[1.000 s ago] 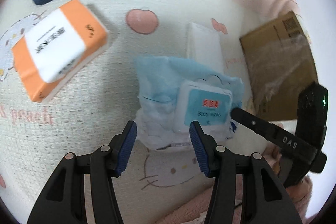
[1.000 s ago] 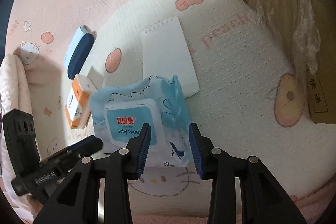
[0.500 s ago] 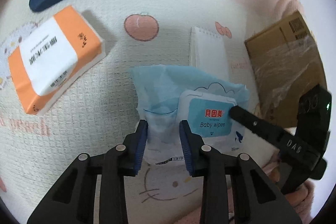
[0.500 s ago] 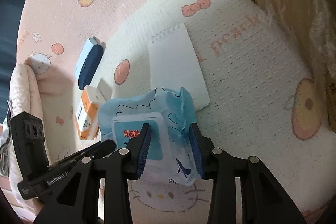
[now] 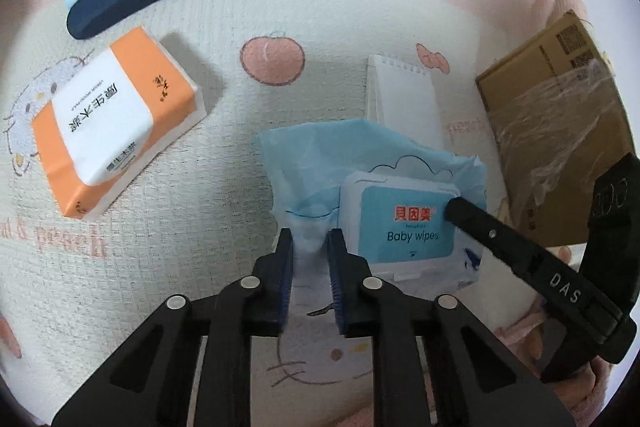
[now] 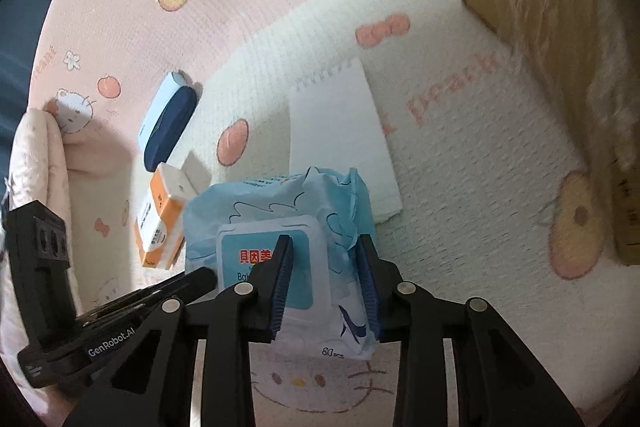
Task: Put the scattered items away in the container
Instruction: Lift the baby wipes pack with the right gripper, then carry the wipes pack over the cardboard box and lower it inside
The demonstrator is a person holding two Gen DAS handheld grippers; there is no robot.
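Pink-bordered cartoon play mat (image 5: 248, 7); baby wipes pack (image 5: 404, 223) near its middle, clamped by left gripper (image 5: 310, 259) and right gripper (image 6: 326, 277); cardboard box (image 5: 560, 131) at right edge.

a blue baby wipes pack (image 6: 280, 227), crumpled, sits label-up, overlapping the white spiral notepad (image 6: 340, 131) behind it.

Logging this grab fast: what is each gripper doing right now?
Left gripper: closed on the wipes pack's edge.
Right gripper: closed on the same wipes pack, across its lid side.
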